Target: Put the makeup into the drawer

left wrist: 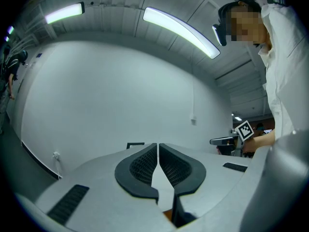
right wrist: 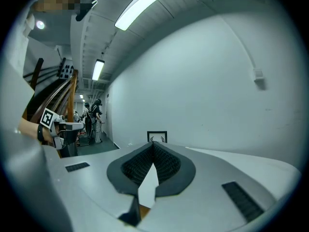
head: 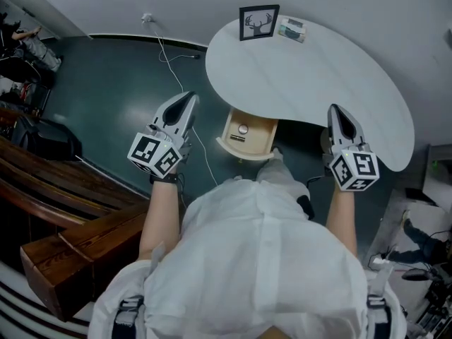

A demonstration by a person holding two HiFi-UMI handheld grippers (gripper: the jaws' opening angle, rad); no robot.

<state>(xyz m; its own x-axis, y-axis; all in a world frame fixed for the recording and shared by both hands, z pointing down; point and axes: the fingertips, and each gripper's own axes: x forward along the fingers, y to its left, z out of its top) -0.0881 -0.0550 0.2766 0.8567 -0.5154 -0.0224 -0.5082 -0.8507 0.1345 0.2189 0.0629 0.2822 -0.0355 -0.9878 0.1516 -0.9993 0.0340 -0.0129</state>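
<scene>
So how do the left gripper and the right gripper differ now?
In the head view, the left gripper hangs over the dark floor, left of the open drawer; the right gripper shows over the near edge of the white table. The left gripper leans toward the table; the right gripper points nearly straight ahead. Both have their tongs shut, with nothing between them.

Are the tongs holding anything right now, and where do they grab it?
Nothing is held. The left tongs and the right tongs are both shut, with nothing between their jaws.
</scene>
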